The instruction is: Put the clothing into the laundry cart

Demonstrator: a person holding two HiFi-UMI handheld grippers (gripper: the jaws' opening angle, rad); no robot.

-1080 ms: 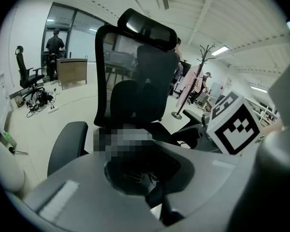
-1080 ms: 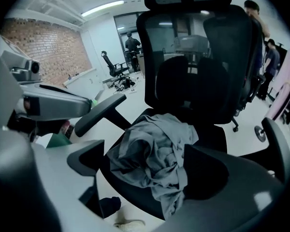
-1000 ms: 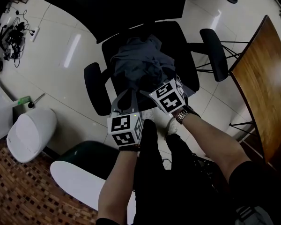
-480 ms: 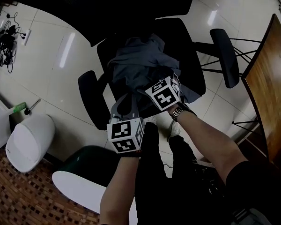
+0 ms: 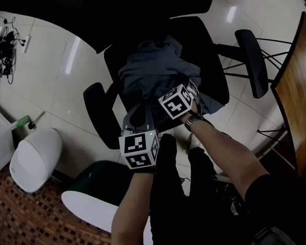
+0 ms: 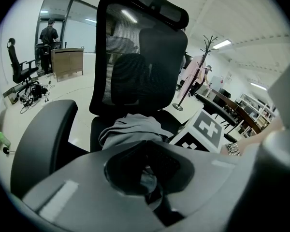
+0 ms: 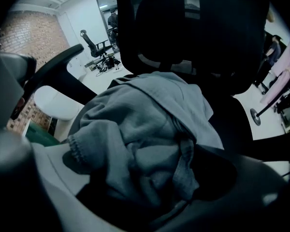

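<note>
Crumpled grey clothing (image 5: 153, 70) lies heaped on the seat of a black office chair (image 5: 209, 55). My right gripper (image 5: 186, 86) is pushed into the near side of the heap. In the right gripper view its jaws stand wide apart, with folds of the clothing (image 7: 150, 129) lying loosely between them and no pinch on the cloth. My left gripper (image 5: 139, 107) hovers at the seat's front edge, to the left of the right one, with its fingertips together and nothing in them. From the left gripper view the clothing (image 6: 130, 127) sits just beyond its tips.
The chair's armrests (image 5: 97, 111) (image 5: 252, 60) flank the seat, and its tall backrest (image 6: 140, 57) rises behind. A dark green container (image 5: 97, 177) and a white bin (image 5: 33, 157) stand on the floor at the left. A wooden table (image 5: 301, 86) runs along the right.
My right gripper has edged forward into the clothing heap. The left gripper has hardly moved.
</note>
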